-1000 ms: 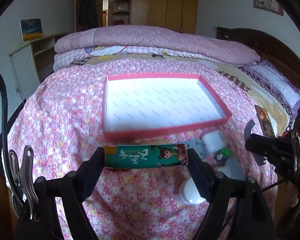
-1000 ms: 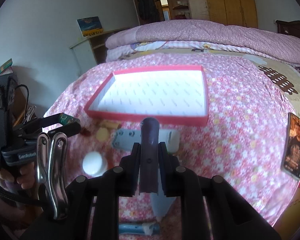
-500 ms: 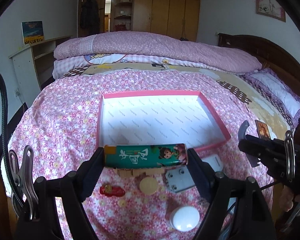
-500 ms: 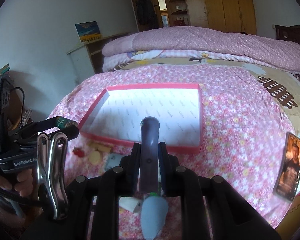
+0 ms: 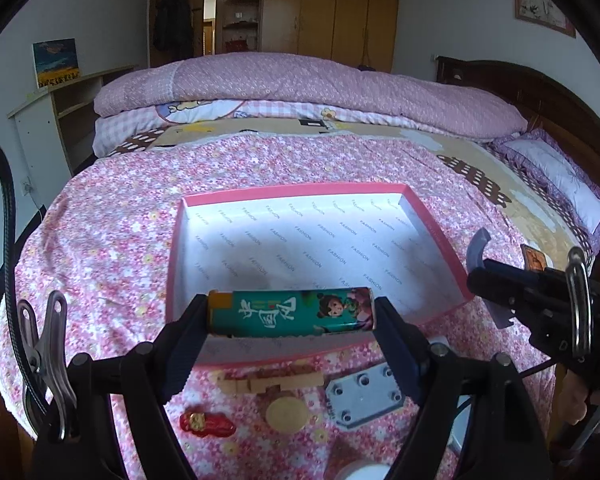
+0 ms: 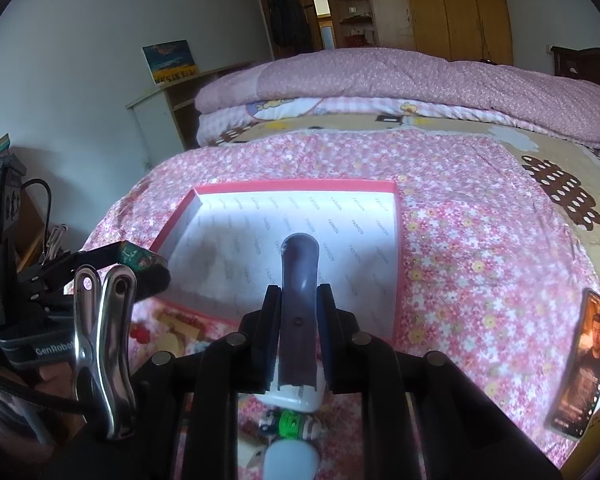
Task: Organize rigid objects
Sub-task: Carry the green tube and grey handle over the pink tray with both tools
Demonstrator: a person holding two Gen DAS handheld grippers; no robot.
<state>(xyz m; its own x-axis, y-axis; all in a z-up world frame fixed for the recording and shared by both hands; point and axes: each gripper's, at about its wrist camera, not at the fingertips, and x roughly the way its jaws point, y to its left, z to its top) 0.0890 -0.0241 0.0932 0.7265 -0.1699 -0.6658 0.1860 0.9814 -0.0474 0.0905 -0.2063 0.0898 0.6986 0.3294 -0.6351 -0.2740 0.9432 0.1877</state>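
My left gripper (image 5: 291,312) is shut on a green printed lighter (image 5: 290,312), held crosswise by its two ends just above the near edge of the pink-rimmed white tray (image 5: 424,216). My right gripper (image 6: 299,316) is shut on a curved purple-grey plastic piece (image 6: 299,280), which points up over the tray's near right part (image 6: 398,248). In the left wrist view that purple piece (image 5: 477,246) and the right gripper (image 5: 500,280) show beside the tray's right corner. The left gripper with the lighter (image 6: 136,258) shows at the tray's near left corner in the right wrist view.
On the flowered bedspread in front of the tray lie a wooden piece (image 5: 268,382), a round yellow disc (image 5: 287,414), a red charm (image 5: 206,424), a grey plate with holes (image 5: 364,398) and a white round lid (image 5: 366,472). A phone (image 6: 584,364) lies at right. Folded quilts lie beyond.
Both grippers have moved forward and slightly up with their loads, from in front of the tray to its near edge. The small objects on the bedspread have come into view below.
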